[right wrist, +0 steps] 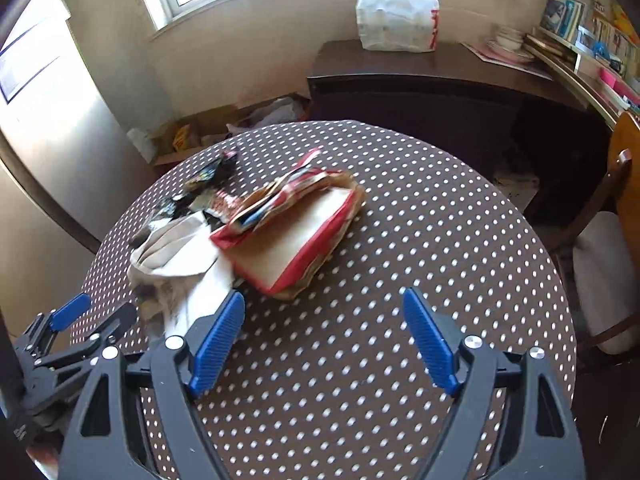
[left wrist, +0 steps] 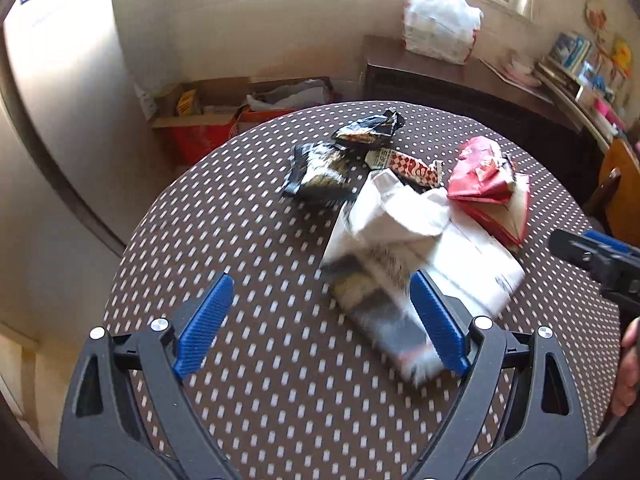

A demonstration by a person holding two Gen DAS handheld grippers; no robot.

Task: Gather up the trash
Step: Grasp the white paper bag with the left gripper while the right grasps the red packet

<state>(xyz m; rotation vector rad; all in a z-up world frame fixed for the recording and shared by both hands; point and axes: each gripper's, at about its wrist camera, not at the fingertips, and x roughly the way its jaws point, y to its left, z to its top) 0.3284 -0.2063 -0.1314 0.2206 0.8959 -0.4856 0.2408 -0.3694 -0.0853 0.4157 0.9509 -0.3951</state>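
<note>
Now white bag (left wrist: pixel 400 220) lies beside left fingers (left wrist: pixel 436 320).

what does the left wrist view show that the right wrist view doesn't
Only the left wrist view shows the crumpled black wrapper clearly at the far side of the pile, and a hand at its right edge.

Only the right wrist view shows the wooden chair with its pale cushion, and the open face of the red and tan paper bag.

Both show the polka-dot table, the white paper, the white plastic bag on the dark cabinet by the window, and open tongs, left and right, holding nothing.
</note>
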